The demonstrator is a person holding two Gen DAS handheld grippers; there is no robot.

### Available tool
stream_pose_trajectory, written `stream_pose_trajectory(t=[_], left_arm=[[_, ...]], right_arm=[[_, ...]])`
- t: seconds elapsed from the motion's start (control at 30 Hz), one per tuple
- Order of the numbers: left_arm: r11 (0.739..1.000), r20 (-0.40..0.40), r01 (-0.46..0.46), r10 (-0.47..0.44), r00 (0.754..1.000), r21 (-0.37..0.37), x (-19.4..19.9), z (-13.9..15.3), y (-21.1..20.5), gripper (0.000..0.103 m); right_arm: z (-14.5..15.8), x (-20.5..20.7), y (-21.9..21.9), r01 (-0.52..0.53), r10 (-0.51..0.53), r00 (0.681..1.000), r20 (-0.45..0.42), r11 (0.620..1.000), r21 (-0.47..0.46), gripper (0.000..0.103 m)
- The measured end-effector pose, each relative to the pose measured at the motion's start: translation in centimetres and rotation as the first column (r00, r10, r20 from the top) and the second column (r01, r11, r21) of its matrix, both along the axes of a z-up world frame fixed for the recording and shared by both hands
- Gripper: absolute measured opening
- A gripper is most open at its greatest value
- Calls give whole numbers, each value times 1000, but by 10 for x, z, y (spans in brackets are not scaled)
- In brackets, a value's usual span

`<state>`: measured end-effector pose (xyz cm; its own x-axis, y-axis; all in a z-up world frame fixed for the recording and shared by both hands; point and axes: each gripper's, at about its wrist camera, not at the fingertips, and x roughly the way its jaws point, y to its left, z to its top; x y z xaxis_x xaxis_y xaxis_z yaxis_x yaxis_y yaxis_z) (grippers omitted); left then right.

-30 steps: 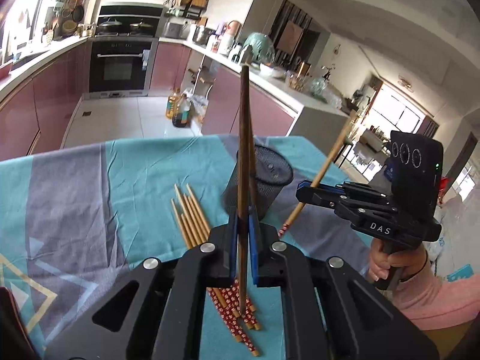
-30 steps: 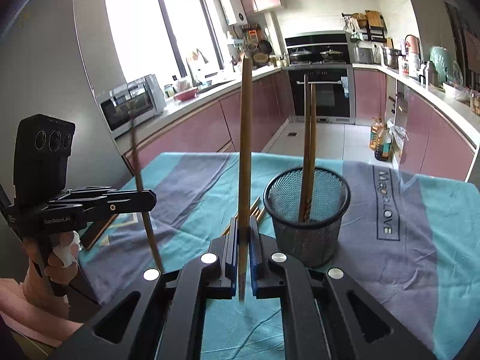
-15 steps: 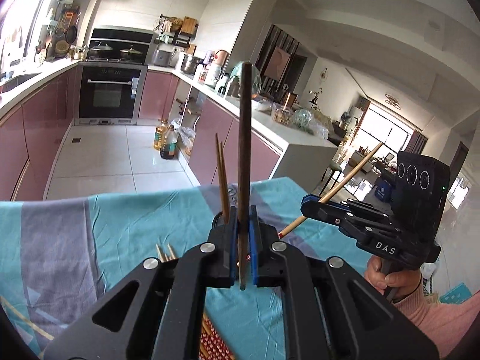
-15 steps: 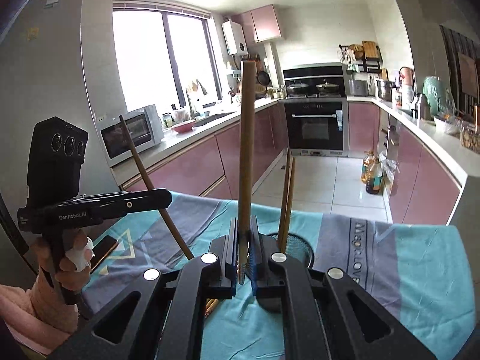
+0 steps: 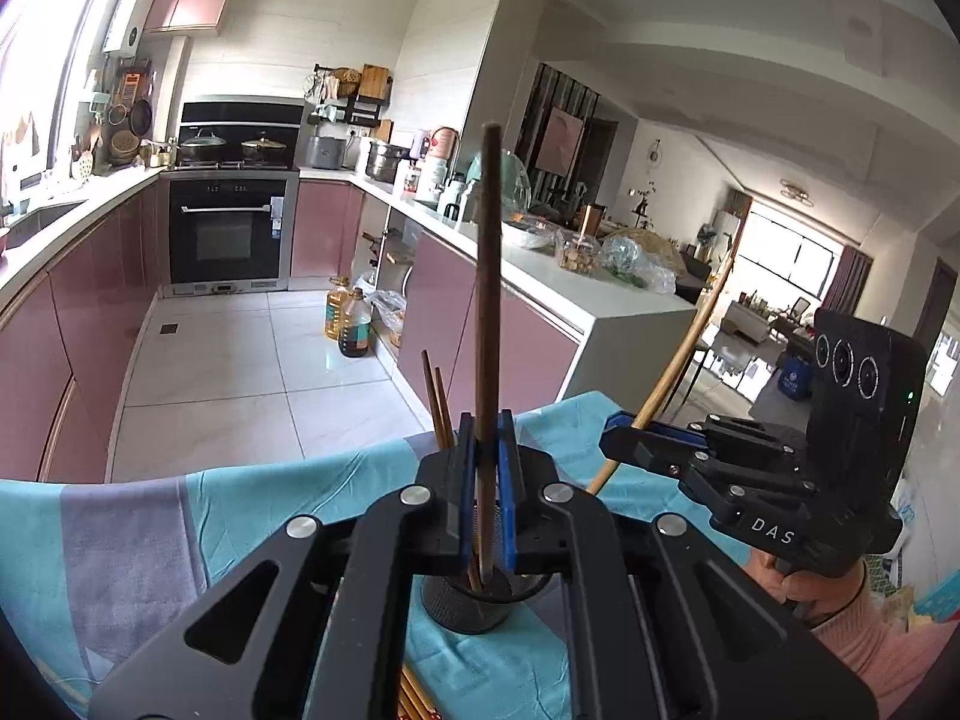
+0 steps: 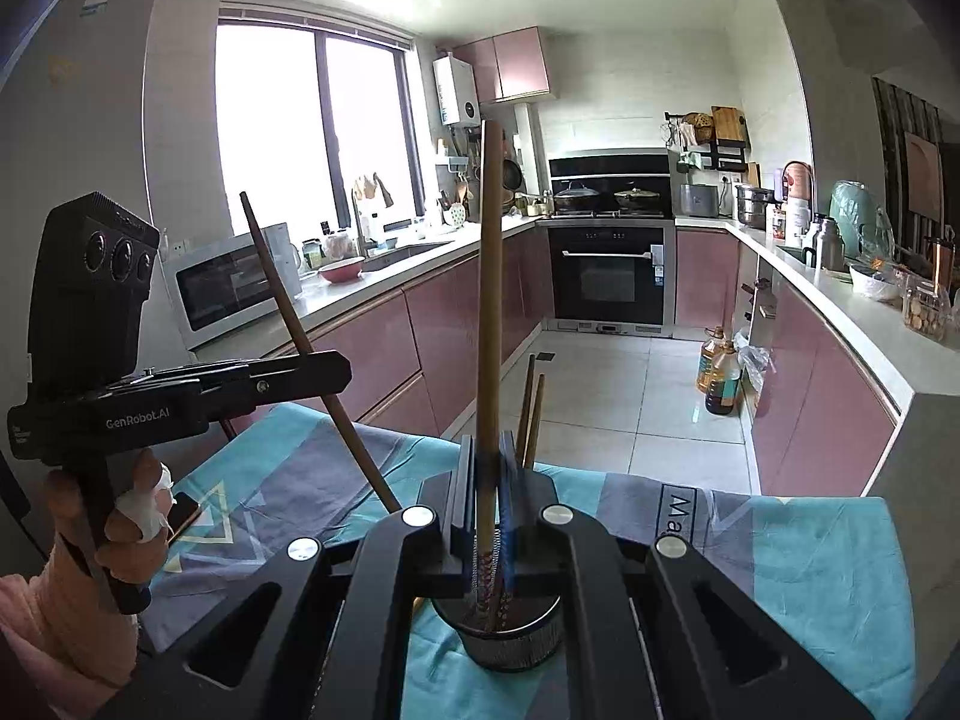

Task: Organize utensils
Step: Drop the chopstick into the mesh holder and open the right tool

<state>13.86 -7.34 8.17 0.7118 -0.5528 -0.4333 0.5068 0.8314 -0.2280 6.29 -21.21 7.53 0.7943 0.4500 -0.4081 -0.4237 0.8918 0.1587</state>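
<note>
Left gripper (image 5: 487, 498) clamped on 1 dark brown wooden chopstick (image 5: 487, 312), upright; right gripper (image 6: 487, 504) clamped on 1 pale bamboo chopstick (image 6: 489, 300); both poised, tips above the black mesh cup (image 6: 510, 630) at 6 o'clock, presumably for dropping in beside 2 standing chopsticks (image 6: 531, 414).

"DAS" in white letters on body of right tongs (image 5: 624, 441). "GenRobot.AI" in white on side of left tongs (image 6: 336, 369). Dark letters "Ma", rest hidden, on grey stripe of tablecloth (image 6: 810, 540) over bench.
</note>
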Motion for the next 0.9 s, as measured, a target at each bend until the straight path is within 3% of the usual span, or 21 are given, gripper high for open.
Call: stream_pose_trajectory(t=[0.4,0.7,0.9], left_arm=[[982,-141,73,-49,989,175,23,-60,-33,7],[975,-205,106,-64,977,197,41,-75,-40,7],[972,-214,102,-56,975,212,58,-76,-42,8]], right_arm=[[-38,27,6,-28,19,988,-155,998,-52,6],[-62,46,12,-57,40,958,-284,997,-52,6],[-70,62,13,-49,32,950,-309,998,-48,6]])
